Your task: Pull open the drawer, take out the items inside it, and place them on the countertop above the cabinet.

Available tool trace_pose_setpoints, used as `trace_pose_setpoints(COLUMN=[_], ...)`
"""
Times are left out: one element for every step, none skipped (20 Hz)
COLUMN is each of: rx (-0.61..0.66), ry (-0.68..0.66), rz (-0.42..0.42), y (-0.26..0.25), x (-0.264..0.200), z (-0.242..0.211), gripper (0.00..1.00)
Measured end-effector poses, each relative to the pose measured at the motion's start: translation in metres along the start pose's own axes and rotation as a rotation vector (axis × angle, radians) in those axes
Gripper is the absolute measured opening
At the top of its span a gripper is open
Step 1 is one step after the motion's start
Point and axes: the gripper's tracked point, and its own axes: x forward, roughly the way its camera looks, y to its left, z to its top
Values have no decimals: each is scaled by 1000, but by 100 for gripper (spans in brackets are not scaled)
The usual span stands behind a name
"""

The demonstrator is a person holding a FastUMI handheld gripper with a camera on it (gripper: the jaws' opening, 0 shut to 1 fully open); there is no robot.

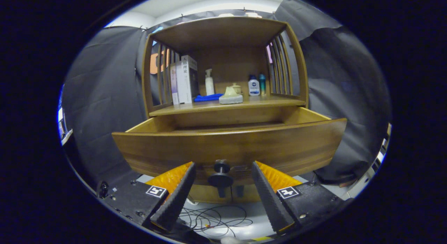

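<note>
Gripper view: tongs (pixel 221 188) released, fingers spread either side of drawer knob (pixel 220 174), not touching. Drawer (pixel 230 146) pulled out below counter (pixel 227 105); inside hidden by front panel. Likely backing off to reach inside.

Dim booth, overhead light, strong fisheye bowing, sharp focus throughout.

The tool (pixel 222 169) points level and forward, its two fingers (pixel 176 196) spread wide apart.
</note>
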Motion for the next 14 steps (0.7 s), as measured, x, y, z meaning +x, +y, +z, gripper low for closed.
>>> trace_pose_setpoints(rx=[-19,-35,-42,-41,-35,-40,-54,-71,-80,-77,-79,-79,-76,-66], ry=[-13,-25,-24,-19,-15,-16,-22,-27,-25,-37,-40,-43,-46,-49], rz=[-11,-22,-30,-27,-20,-18,-22,-31,-47,-52,-56,-53,-52,-49], y=[-1,-2,0,1,4,6,6,5,2,3,3,3,2,3], x=[3,6,8,9,12,15,17,22,23,25,24,24,24,24], z=[1,3,-1,-2,-4,-4,-2,-2,-4,-3,-4,-3,-3,-3], gripper=[100,100,100,100,100,100,100,100,100,100,100,100,100,100])
